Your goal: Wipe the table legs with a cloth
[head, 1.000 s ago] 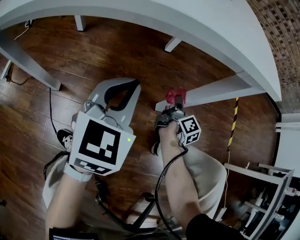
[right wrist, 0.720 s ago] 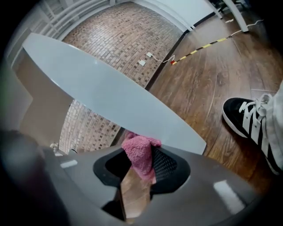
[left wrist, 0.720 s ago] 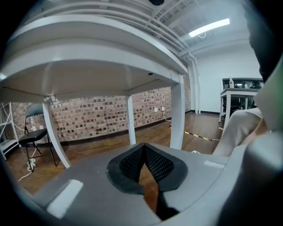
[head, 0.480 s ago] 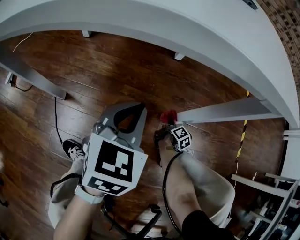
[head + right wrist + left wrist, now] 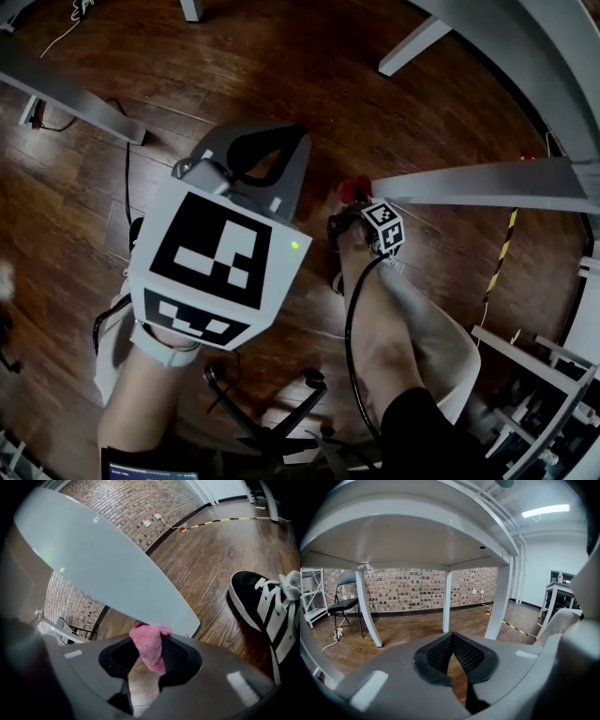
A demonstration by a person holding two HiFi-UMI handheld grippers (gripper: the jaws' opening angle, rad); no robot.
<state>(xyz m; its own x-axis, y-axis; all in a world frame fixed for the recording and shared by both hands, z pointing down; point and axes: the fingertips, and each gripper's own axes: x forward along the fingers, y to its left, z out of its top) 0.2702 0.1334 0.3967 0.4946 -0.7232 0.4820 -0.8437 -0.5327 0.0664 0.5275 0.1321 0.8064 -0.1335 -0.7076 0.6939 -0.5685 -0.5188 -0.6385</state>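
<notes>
The right gripper [image 5: 146, 663] pinches a pink cloth [image 5: 148, 645] against the foot of a white table leg [image 5: 487, 186], centre-right in the head view. The left gripper [image 5: 452, 654] is pressed together, empty. This leg looks nearly wiped down, and the far legs [image 5: 412, 45] at the top of the frame probably remain.

The head view is dim. The dark wooden floor [image 5: 281, 84] gives back only a weak sheen, and the lower edge is blurred. In the left gripper view a ceiling lamp [image 5: 545, 511] glares at the top right, while the underside of the surface [image 5: 417, 545] lies in soft shade. Both gripper views bend straight lines near the edges and have black corners. In the right gripper view the near table leg [image 5: 108, 573] looks pale and slightly soft.
</notes>
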